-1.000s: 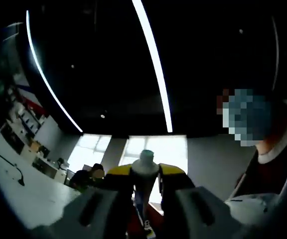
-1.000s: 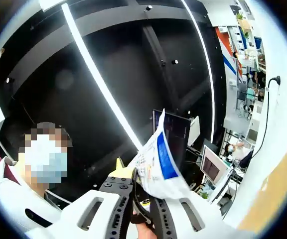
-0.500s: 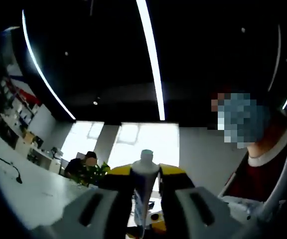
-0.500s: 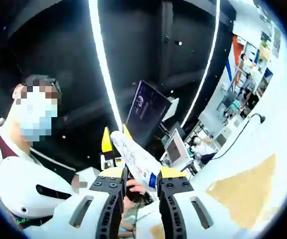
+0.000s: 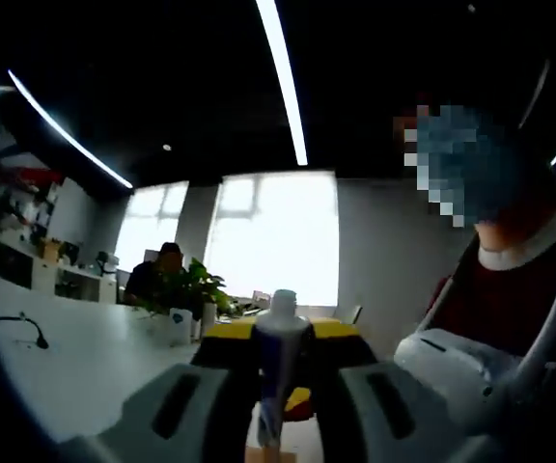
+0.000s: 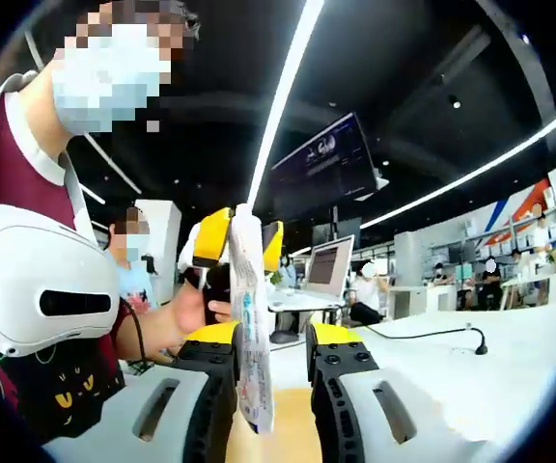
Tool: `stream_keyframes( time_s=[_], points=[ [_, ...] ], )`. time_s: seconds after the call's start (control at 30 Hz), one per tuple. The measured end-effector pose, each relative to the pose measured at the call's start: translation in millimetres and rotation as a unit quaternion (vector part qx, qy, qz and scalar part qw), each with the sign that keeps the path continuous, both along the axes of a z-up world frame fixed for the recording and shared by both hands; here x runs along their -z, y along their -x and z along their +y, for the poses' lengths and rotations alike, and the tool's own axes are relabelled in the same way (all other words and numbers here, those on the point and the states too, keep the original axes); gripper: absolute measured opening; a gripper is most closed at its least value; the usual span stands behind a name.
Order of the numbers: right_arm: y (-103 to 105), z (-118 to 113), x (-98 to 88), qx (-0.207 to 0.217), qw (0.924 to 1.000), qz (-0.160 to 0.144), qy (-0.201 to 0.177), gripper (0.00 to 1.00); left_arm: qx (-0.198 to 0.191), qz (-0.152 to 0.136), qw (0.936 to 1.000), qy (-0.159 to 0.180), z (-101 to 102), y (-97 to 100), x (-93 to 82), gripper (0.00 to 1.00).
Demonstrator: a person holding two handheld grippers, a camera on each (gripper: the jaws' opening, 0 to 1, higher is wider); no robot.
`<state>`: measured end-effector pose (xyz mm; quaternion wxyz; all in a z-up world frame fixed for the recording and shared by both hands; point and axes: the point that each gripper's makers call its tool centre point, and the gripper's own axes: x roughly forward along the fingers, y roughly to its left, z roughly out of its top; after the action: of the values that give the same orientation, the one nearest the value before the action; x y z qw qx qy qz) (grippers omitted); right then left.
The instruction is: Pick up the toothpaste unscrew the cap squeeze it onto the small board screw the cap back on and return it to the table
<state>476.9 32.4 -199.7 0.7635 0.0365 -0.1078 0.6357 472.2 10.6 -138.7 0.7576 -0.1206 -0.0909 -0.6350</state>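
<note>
The toothpaste tube (image 6: pixel 249 347) is pinched between the jaws of the right tool (image 6: pixel 270 359), its flat body standing edge-on and rising to the left tool (image 6: pixel 235 241), seen beyond. In the left gripper view the capped neck, with its cap (image 5: pixel 284 304), is gripped between the jaws of the left tool (image 5: pixel 280 338). The step is judged to be unscrewing: the tube should be held firm but unsqueezed by the right tool while the cap is turned about the tube's axis. The cap end is given by the left gripper view; the tube's printed body and the white desk (image 6: pixel 510 357) beyond are given by the right gripper view.
</note>
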Motion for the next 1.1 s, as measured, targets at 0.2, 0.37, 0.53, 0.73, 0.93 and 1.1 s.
stream_keyframes(
  time_s=[0.2,0.37,0.53,0.73,0.93,1.1],
  points=[
    [13,9,6.7,-0.045,0.9989,0.009,0.006,0.16,0.010,0.007,0.9998,-0.013,-7,3.2,6.0,0.19],
    [16,7,6.8,-0.066,0.9976,0.021,-0.006,0.11,0.019,0.010,0.9997,-0.015,-9,5.0,5.6,0.19],
    [16,2,6.9,-0.090,0.9943,0.047,-0.033,0.04,0.030,0.019,0.9993,-0.013,-12,3.9,9.0,0.19],
    [16,-2,8.4,-0.093,0.9936,0.047,-0.045,0.03,0.044,0.029,0.9985,-0.017,-17,4.4,11.7,0.20],
    [14,-13,-5.5,-0.109,0.9872,0.067,-0.095,0.02,0.039,0.033,0.9981,-0.034,-18,-1.7,25.7,0.16],
    [13,-11,0.7,-0.101,0.9899,0.062,-0.077,0.03,0.043,0.033,0.9983,-0.021,-19,0.8,21.1,0.14]
  ],
)
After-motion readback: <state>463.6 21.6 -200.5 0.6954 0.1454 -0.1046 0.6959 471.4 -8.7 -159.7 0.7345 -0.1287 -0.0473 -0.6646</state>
